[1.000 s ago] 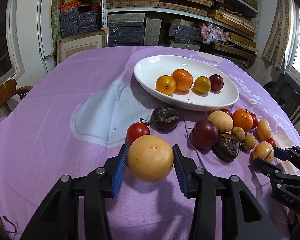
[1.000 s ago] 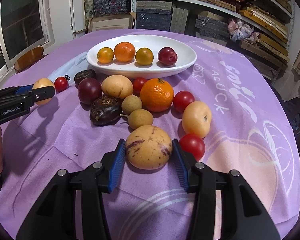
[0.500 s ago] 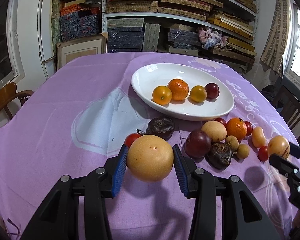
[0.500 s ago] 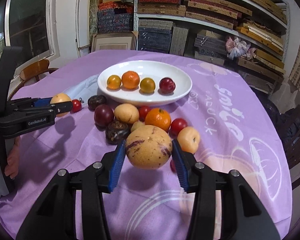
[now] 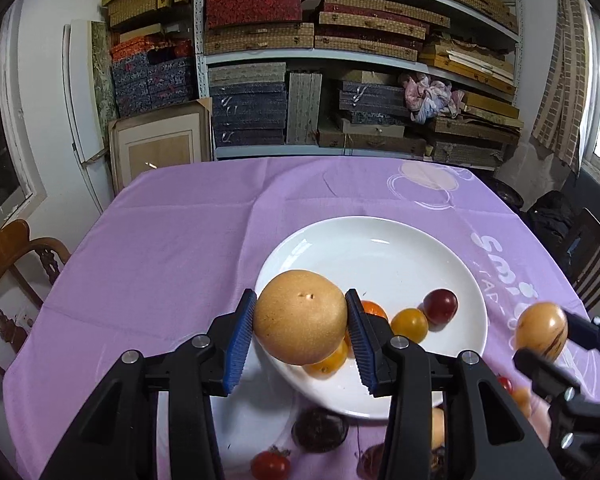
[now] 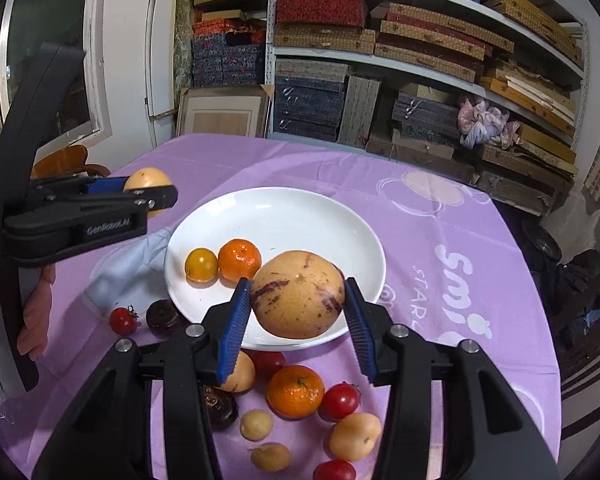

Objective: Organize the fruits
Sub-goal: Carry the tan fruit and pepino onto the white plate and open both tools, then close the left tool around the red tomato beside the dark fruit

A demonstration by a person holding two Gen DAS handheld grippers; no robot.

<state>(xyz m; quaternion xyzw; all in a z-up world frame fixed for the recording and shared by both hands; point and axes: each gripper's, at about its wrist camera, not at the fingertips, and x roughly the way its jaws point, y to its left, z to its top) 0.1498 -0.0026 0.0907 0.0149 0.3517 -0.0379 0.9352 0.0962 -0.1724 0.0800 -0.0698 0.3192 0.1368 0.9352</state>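
Note:
My left gripper [image 5: 300, 322] is shut on a round tan pear [image 5: 300, 316] and holds it in the air over the near left rim of the white plate [image 5: 380, 248]. My right gripper [image 6: 298, 300] is shut on a yellow melon with purple streaks [image 6: 298, 300] and holds it above the plate's [image 6: 284, 212] near right part. The plate holds an orange [image 6: 239, 260], a yellow tomato [image 6: 201, 265] and a dark red plum [image 5: 440, 306]. The left gripper with its pear [image 6: 146, 182] also shows in the right wrist view, and the right one with its melon [image 5: 542, 330] in the left wrist view.
Loose fruits lie on the purple cloth [image 6: 440, 280] in front of the plate: an orange [image 6: 295, 391], red tomatoes [image 6: 339, 400], dark passion fruits [image 6: 162, 318], small tan fruits [image 6: 256, 424]. Wooden chairs [image 5: 16, 256] stand at the table's sides. Shelves of boxes [image 5: 340, 60] stand behind.
Both grippers have risen and moved forward with their fruit, from over the cloth near the loose fruits to above the plate. Both stay shut.

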